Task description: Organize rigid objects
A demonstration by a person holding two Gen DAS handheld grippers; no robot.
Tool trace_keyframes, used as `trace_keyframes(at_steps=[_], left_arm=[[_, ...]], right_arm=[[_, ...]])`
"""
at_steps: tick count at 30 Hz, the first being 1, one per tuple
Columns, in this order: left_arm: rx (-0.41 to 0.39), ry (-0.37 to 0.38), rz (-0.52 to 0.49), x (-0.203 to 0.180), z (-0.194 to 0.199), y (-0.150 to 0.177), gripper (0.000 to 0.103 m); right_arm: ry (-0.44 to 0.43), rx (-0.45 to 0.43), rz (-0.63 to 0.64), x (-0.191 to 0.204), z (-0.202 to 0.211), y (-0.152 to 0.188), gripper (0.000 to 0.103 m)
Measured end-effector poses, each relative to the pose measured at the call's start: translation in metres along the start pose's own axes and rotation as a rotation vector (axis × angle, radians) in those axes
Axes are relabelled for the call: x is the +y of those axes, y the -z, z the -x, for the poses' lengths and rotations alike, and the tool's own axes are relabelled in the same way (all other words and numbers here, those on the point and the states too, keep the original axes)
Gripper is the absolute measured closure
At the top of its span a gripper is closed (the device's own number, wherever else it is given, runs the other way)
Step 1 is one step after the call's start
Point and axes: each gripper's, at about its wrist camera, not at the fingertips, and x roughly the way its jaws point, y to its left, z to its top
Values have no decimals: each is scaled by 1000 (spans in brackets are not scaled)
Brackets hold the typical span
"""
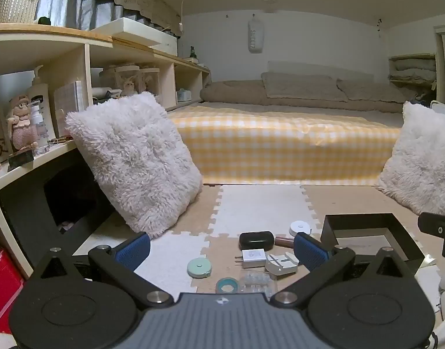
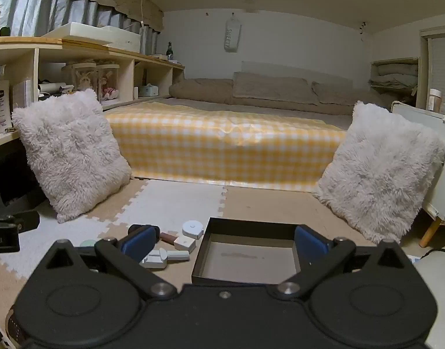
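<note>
Both tools, the left tool (image 1: 222,247) and right tool (image 2: 223,242), hang wide open and empty above the floor clutter, likely so the charger (image 1: 253,257) can go into the empty black box (image 2: 245,257).

The left gripper (image 1: 222,248) hangs above the foam mat (image 1: 260,203) with its blue pads wide apart and nothing between them. Below it lie a green tape measure (image 1: 199,267), a white charger (image 1: 253,258), a black case (image 1: 256,240) and a tape roll (image 1: 227,285). A black box (image 1: 368,232) sits open to the right, beside a white round tape measure (image 1: 299,228).
</note>
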Motion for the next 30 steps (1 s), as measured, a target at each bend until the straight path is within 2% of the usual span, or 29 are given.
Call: trace_keyframes(at_steps=[30], left_arm=[[19,9,5,-15,-3,9,0]], right_arm=[[-1,10,2,0,-2,2,0]])
